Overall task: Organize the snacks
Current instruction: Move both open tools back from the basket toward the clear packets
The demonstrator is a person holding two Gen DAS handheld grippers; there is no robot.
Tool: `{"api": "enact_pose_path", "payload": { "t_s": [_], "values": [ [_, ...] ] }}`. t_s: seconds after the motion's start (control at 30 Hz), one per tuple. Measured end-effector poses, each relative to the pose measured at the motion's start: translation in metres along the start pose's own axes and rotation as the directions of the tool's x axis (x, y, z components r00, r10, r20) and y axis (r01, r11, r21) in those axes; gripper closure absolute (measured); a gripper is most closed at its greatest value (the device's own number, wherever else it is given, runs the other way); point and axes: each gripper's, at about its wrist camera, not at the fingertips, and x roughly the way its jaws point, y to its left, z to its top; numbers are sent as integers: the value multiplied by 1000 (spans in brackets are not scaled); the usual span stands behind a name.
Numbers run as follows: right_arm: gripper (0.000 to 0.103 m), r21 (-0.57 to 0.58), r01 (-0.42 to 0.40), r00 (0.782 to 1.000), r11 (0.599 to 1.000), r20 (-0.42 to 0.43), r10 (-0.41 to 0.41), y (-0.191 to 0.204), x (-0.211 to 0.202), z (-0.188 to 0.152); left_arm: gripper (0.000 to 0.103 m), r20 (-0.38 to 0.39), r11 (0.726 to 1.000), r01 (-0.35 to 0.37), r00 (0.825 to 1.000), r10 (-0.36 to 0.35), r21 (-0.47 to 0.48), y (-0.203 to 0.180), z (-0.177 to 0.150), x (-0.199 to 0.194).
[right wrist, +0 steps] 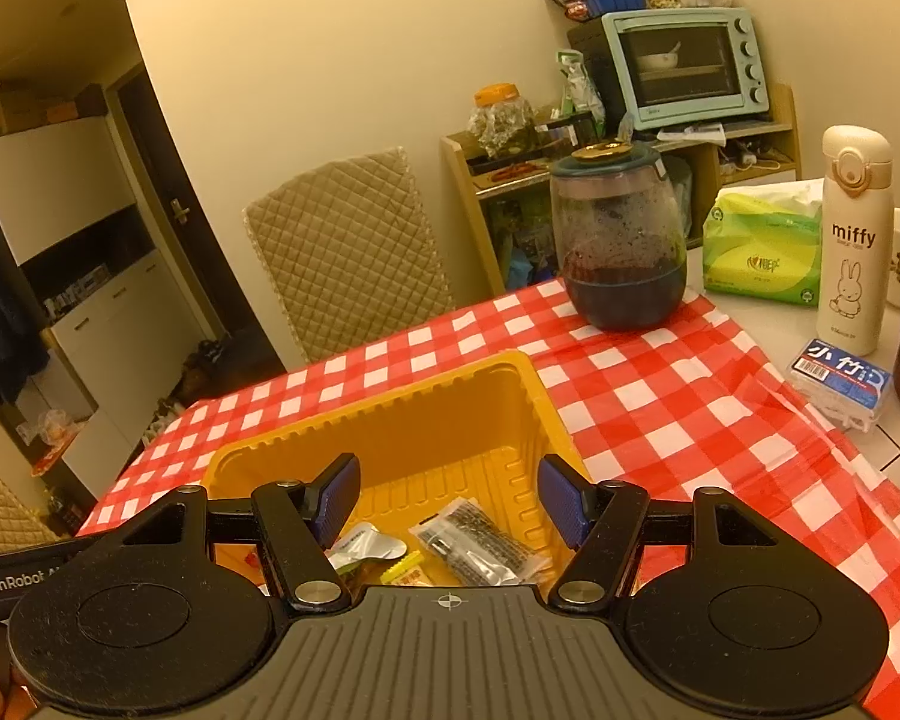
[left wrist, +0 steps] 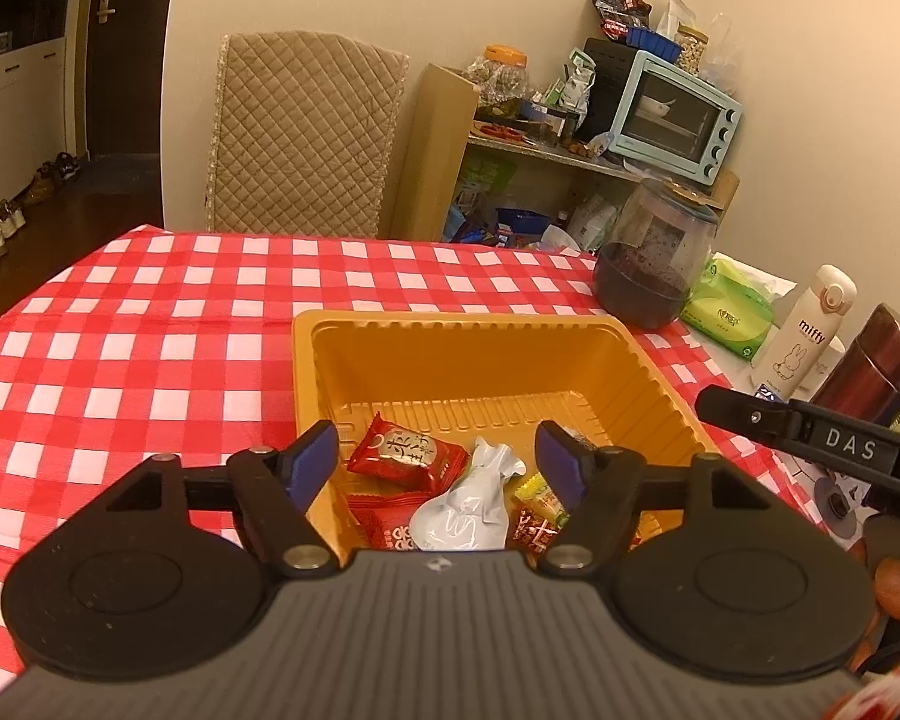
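A yellow plastic tray sits on the red checked tablecloth; it also shows in the right wrist view. Inside lie a red snack packet, a white pouch, a yellow-red packet and another red packet. The right wrist view shows a clear packet with dark contents, a silver pouch and a yellow packet. My left gripper is open and empty above the tray's near end. My right gripper is open and empty over the tray.
A dark-filled glass jar, green tissue pack, white miffy bottle, blue-white box and dark red flask stand at the table's right. A quilted chair stands behind; shelves with a blue oven beyond.
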Motion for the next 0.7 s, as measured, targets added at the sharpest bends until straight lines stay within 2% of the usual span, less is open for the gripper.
{"api": "enact_pose_path", "payload": {
  "t_s": [0.4, 0.7],
  "values": [
    [37, -5, 14, 1000, 1000, 22, -13, -6, -18, -3, 26, 32, 999, -26, 999, 25, 36, -3, -11, -24],
    [37, 14, 33, 999, 999, 35, -34, -18, -43, -8, 24, 35, 998, -16, 999, 14, 61, -14, -29, -44]
  ]
}}
